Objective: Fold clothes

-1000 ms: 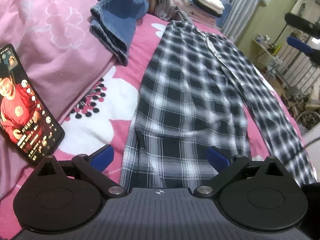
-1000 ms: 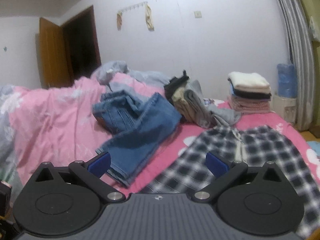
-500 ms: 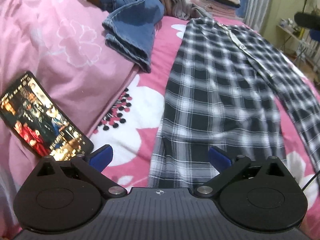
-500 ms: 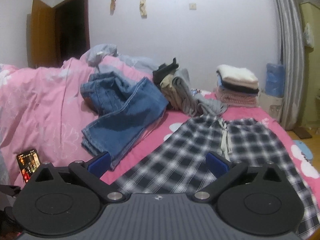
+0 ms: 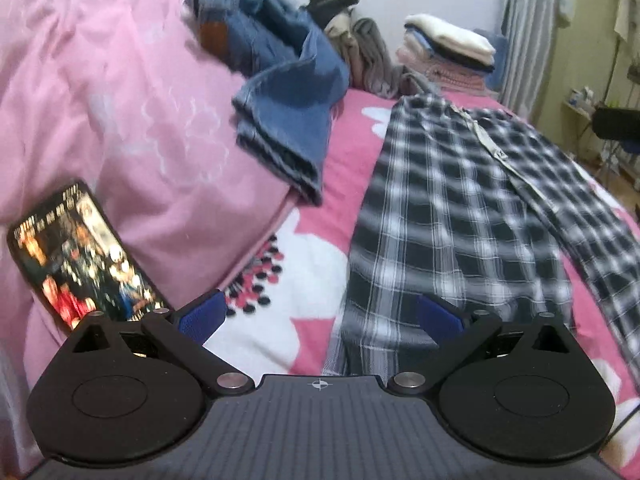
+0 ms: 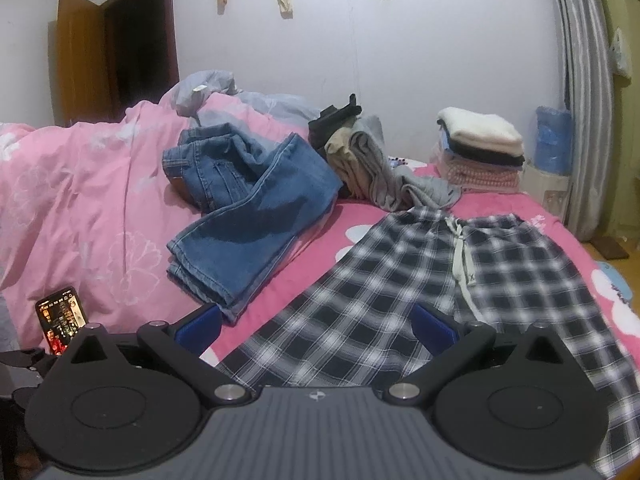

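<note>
Nearest, the left gripper [image 5: 318, 316] has its jaws spread wide and empty over the near edge of the bed [image 5: 316, 176], with the hem of one leg of the plaid trousers [image 5: 444, 208] just ahead of its right finger. The right gripper [image 6: 316, 328] hangs higher above the same edge, its jaws also wide and holding nothing. The trousers lie spread lengthwise on the pink sheet, hems toward the near edge and waistband toward the far one, both legs flat and side by side, with the pale drawstring [image 6: 462, 252] trailing down the middle. They are laid out, not folded.

The thin cloth could go wrong in a few ways, as I judge it. A pinch taken too deep at the hem may gather the sheet with it and drag the bedding along. A grip on only one layer would let the leg open and twist when lifted. The loose drawstring could end up trapped inside a fold.

To the left, a lit phone [image 5: 80, 256] leans against the pink duvet [image 5: 100, 92] near the left gripper; a sideways sweep might knock it flat. Farther along that side, blue jeans [image 6: 248, 208] lie crumpled partly on the duvet, their hem close to the plaid leg, so a wide fold could catch them. Beyond, a heap of grey and dark garments [image 6: 360, 156] touches the waistband, crowding the far end. A stack of folded clothes [image 6: 480, 152] sits at the far right corner.
</note>
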A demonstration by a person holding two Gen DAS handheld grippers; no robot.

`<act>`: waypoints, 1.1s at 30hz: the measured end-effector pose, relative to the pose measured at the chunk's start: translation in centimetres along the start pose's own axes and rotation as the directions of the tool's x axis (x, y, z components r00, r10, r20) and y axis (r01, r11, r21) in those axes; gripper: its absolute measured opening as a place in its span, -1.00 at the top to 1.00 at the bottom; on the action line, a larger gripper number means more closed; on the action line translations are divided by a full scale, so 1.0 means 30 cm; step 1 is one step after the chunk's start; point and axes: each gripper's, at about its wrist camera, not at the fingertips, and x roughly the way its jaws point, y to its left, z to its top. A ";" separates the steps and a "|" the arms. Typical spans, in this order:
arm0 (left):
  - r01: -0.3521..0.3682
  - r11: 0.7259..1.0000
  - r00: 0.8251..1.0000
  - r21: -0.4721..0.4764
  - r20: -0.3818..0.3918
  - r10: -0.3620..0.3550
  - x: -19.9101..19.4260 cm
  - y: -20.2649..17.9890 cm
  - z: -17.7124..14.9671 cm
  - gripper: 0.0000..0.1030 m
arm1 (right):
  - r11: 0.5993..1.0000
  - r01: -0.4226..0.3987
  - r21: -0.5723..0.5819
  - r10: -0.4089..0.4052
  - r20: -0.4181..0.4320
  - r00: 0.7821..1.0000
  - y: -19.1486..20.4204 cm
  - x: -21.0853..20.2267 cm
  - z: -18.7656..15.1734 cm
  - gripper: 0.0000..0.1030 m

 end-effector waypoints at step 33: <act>-0.009 1.000 0.994 -0.024 -0.112 0.007 0.061 -0.036 -0.009 -1.00 | 1.000 0.005 0.025 -0.003 -0.081 0.997 -0.022 0.036 -0.008 -1.00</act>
